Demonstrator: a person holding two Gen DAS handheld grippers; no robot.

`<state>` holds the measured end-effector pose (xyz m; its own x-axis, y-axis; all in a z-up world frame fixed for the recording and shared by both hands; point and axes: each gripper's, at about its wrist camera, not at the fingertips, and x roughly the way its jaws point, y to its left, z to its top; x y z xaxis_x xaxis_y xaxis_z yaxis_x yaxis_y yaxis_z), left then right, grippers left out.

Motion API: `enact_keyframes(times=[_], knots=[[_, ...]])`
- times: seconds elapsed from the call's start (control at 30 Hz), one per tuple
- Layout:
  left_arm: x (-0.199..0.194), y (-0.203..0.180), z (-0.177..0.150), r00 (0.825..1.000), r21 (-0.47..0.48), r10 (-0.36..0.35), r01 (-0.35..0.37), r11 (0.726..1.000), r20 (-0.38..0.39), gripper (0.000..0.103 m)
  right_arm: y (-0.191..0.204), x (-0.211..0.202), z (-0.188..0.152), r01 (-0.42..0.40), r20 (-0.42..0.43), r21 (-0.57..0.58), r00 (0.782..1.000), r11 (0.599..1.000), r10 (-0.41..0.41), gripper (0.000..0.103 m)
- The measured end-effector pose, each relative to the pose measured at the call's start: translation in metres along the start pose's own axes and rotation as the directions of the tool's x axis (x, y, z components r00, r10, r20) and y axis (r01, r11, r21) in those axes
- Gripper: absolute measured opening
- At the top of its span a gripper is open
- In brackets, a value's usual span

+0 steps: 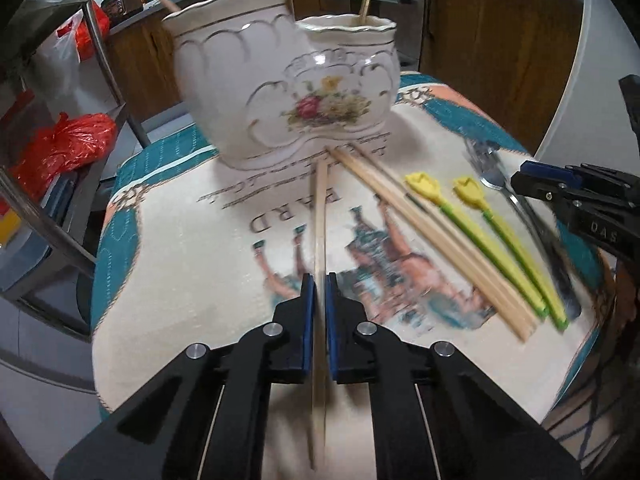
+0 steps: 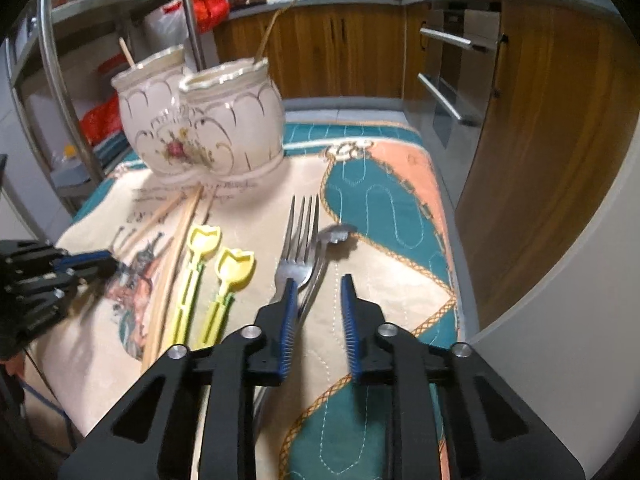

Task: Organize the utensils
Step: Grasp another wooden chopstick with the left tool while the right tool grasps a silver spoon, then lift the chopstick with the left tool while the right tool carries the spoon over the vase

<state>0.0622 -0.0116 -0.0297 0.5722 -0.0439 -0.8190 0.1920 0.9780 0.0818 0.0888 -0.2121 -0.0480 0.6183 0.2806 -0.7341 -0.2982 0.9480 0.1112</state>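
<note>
The left gripper (image 1: 319,284), pinched shut on a chopstick (image 1: 320,216), pointed its long axis at twelve o'clock toward the holder (image 1: 256,92), while the right gripper (image 2: 319,304) gaped empty above the fork (image 2: 298,236).

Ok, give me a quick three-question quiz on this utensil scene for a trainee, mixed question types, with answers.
1. True or false: the left gripper is shut on a chopstick.
2. Which lies nearest the right gripper? A) fork B) yellow picks C) holder
3. Fill in: the right gripper's jaws are ____.

Key: 1 true; 2 A; 3 open.
</note>
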Motion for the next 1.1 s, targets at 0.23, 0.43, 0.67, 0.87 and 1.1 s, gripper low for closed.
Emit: enact_keyframes(times=[0.23, 0.43, 0.67, 0.87, 1.1], knots=[[-0.006, 0.019, -0.011, 0.999, -0.018, -0.032, 0.032, 0.999, 0.008, 0.006, -0.004, 0.003, 0.007, 0.034, -0.044, -0.028, 0.998, 0.999, -0.035, 0.019], [-0.013, 0.026, -0.021, 0.996, -0.073, -0.089, 0.091, 0.993, 0.026, 0.015, -0.010, 0.014, 0.021, 0.058, -0.068, -0.003, 0.996, 0.998, -0.058, 0.020], [-0.012, 0.027, -0.027, 0.995, -0.087, -0.073, 0.079, 0.993, 0.073, 0.006, -0.010, 0.020, 0.023, 0.038, -0.023, 0.027, 0.999, 0.999, -0.037, 0.006], [-0.012, 0.030, -0.025, 0.987, -0.084, -0.102, 0.112, 0.990, 0.123, 0.006, -0.007, -0.009, 0.020, 0.012, 0.099, 0.017, 0.995, 1.000, -0.013, 0.003], [-0.038, 0.039, -0.022, 0.951, -0.096, -0.147, 0.179, 0.979, 0.274, 0.006, 0.001, -0.049, 0.018, -0.006, 0.263, -0.017, 0.965, 1.000, 0.010, 0.003]])
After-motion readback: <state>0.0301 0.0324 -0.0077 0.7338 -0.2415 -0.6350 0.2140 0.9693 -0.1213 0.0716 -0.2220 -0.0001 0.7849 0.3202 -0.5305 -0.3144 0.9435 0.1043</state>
